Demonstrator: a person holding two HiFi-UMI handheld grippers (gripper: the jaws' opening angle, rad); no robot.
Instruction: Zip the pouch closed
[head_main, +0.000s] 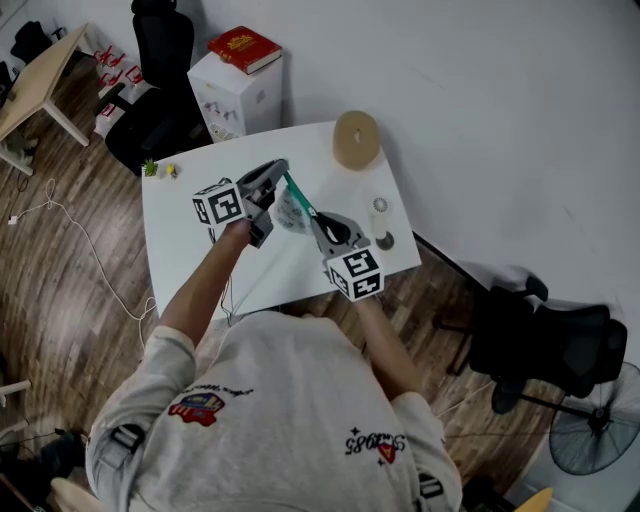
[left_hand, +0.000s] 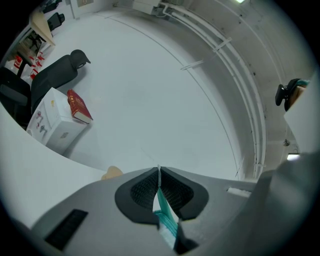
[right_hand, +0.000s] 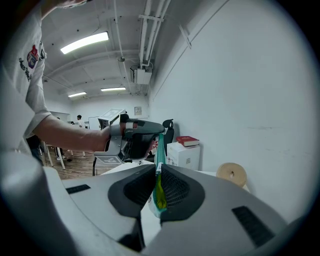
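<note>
Well, red book: print illegible; L tongs, R tongs pinch pouch.

the table is white. above the table, the pouch has a teal zip band and a yellow-green patch. the left gripper and the right gripper are grey, with black ribbed pads. their cubes are white with black square markers. beyond the table, a red book lies on a white box. a tan roll stands at the table's far edge. the floor beside the table is brown wood.
</note>
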